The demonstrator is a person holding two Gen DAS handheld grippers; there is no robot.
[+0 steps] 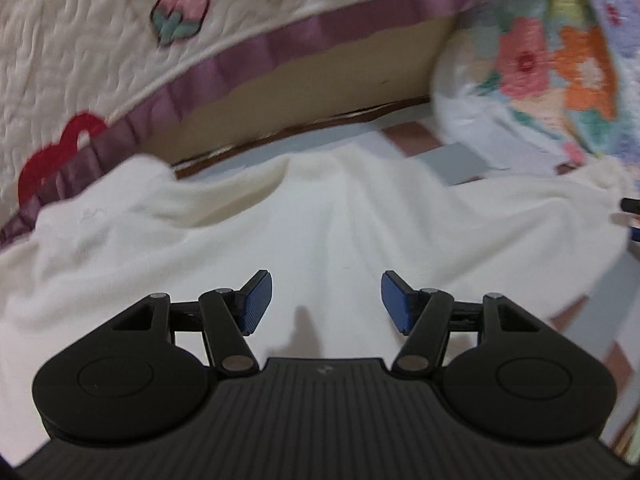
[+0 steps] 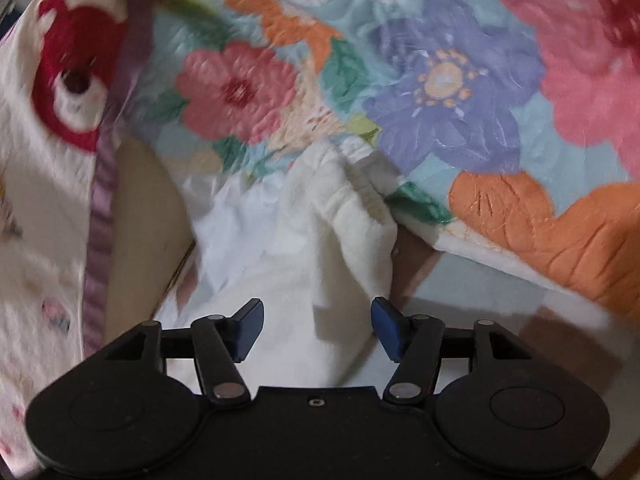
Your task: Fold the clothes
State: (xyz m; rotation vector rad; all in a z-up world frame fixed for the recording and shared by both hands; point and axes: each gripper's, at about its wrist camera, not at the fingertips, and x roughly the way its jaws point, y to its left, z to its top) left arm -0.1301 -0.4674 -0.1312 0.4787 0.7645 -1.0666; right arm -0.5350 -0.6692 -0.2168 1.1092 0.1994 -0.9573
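Cream-white, soft fleecy garment [image 1: 320, 208] lies spread over a pale surface, its long axis running left to right across the left wrist view, with creases fanning away from the camera toward a brown wooden edge [image 1: 304, 124]. At far left a quilted cream bedspread with a purple ribbon border and red bear print [image 1: 100, 40] hangs beside the garment's left end. The left gripper [image 1: 326, 300] hovers just above the cloth's middle, its blue-padded fingers [image 1: 256, 300] spread wide and holding nothing. At right a floral quilt with pink, orange and violet flowers [image 1: 560, 64] drapes down near the garment's right end.

In the right wrist view the same garment [image 2: 336, 232] is bunched into a ridge pointing away toward the floral quilt [image 2: 440, 80]. The right gripper [image 2: 317, 324] is also wide open and empty, above the fabric; contact cannot be judged.
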